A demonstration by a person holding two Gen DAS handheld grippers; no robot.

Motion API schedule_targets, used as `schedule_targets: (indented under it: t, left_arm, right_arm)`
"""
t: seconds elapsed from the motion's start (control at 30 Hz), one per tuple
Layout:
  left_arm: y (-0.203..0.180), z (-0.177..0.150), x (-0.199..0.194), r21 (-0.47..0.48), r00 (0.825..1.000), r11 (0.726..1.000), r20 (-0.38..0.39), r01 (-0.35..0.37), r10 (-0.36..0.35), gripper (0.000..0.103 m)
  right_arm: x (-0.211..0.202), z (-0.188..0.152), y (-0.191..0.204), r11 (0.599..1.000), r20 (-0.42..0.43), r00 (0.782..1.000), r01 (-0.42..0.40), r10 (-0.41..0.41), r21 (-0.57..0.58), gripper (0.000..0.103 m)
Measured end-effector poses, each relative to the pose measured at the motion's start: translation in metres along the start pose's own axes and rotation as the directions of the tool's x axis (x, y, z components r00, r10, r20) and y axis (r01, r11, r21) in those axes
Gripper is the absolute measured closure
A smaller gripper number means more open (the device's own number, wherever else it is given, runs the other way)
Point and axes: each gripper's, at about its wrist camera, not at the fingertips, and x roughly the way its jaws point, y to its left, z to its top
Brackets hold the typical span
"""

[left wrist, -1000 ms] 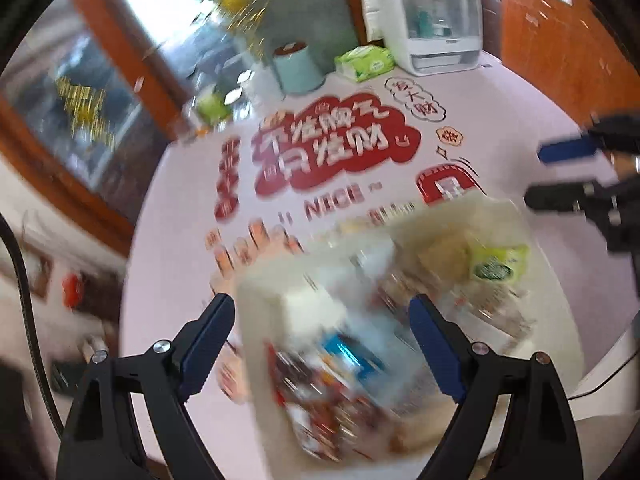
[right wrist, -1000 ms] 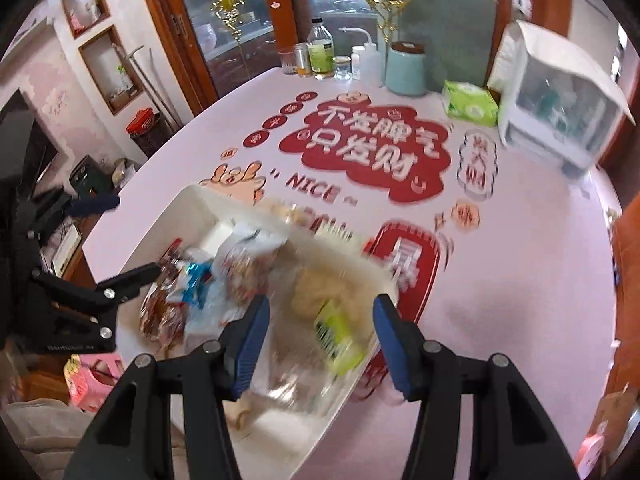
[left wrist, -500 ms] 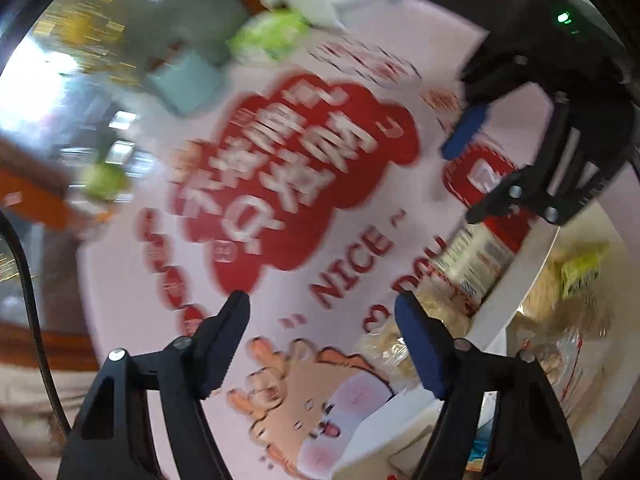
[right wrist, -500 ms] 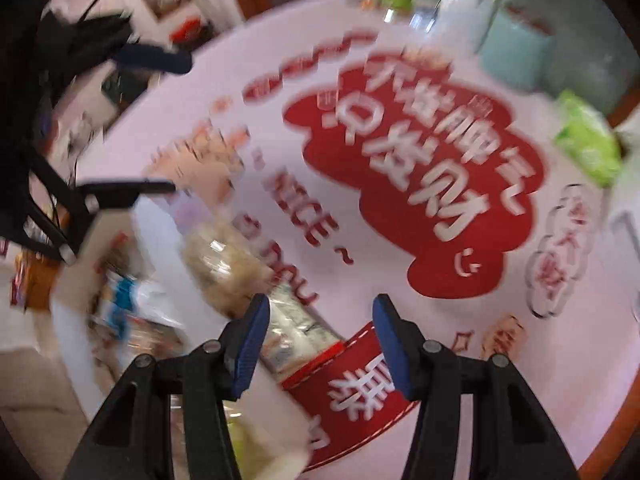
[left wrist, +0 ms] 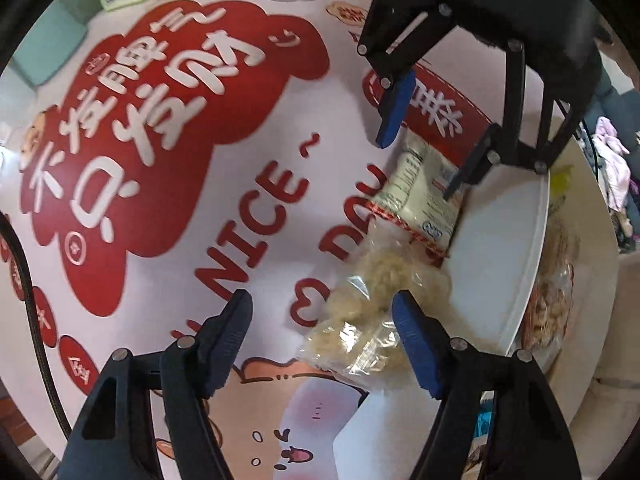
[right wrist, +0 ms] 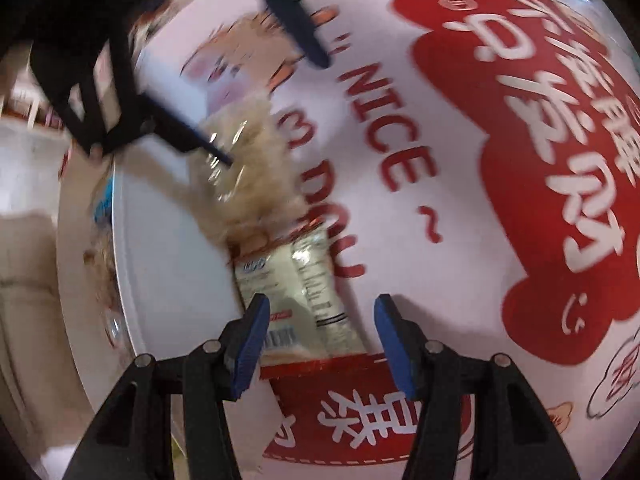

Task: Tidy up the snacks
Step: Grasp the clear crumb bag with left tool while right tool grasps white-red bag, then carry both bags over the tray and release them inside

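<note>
Left gripper (left wrist: 322, 344) apart over clear puff bag (left wrist: 368, 312); right gripper (right wrist: 318, 340), fingers closing, straddled white packet (right wrist: 304, 292) at bin's (left wrist: 500, 264) 9 o'clock wall; should drop lower before clamping.

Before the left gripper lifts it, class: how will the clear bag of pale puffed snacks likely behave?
The clear bag probably sags: its film looks thin and crinkled. Likely light, being full of airy puffs. A hard squeeze from the left gripper may crush them.

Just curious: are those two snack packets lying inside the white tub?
No, the clear packet and white packet lie on the table beside the tub.
</note>
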Motion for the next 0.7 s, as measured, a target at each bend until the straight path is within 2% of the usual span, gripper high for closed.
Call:
schedule_targets:
  t: [0.1,0.13,0.23,0.27,0.33,0.37,0.43,0.5,0.57,0.7]
  left_arm:
    - [0.003,-0.002,0.005,-0.015,0.999,0.999,-0.014,0.045,-0.046,0.031]
    - [0.006,-0.001,0.006,-0.026,0.997,0.997,-0.023,0.067,-0.067,0.031]
    - [0.011,-0.002,0.015,-0.075,0.988,0.987,-0.051,0.141,-0.145,0.031]
    - [0.013,-0.002,0.018,-0.099,0.983,0.981,-0.058,0.169,-0.175,0.032]
    - [0.016,-0.004,0.023,-0.153,0.970,0.963,-0.063,0.223,-0.235,0.044]
    - [0.014,-0.005,0.022,-0.154,0.971,0.963,-0.050,0.222,-0.232,0.047]
    - [0.007,-0.006,0.016,-0.143,0.977,0.968,-0.025,0.207,-0.213,0.067]
    - [-0.004,-0.006,0.009,-0.130,0.988,0.980,-0.014,0.153,-0.156,0.073]
    - [-0.012,-0.009,0.003,-0.148,0.995,0.984,0.001,0.095,-0.096,0.076]
    - [-0.010,-0.019,-0.008,-0.259,1.000,0.966,0.018,0.003,0.002,0.078]
  right_arm:
    - [0.004,0.004,0.008,0.999,-0.037,0.999,0.022,-0.023,-0.032,0.057]
    - [0.007,0.005,0.011,0.999,-0.066,0.998,-0.006,0.004,-0.034,0.064]
    - [0.010,0.007,0.014,0.999,-0.097,0.995,-0.020,0.017,-0.034,0.070]
    - [0.011,0.007,0.015,0.999,-0.103,0.994,-0.032,0.029,-0.027,0.076]
    - [0.009,0.007,0.014,0.999,-0.096,0.994,-0.046,0.045,-0.009,0.082]
    - [0.007,0.005,0.013,0.999,-0.086,0.995,-0.052,0.052,0.005,0.084]
    - [-0.002,0.001,0.005,0.998,-0.055,0.996,-0.062,0.064,0.033,0.089]
    - [-0.009,-0.003,0.006,0.998,-0.025,0.999,-0.047,0.049,0.047,0.092]
    - [-0.017,-0.007,0.005,0.997,0.012,0.999,-0.032,0.031,0.072,0.094]
    - [-0.043,-0.018,0.008,0.993,0.113,0.993,0.016,-0.030,0.121,0.096]
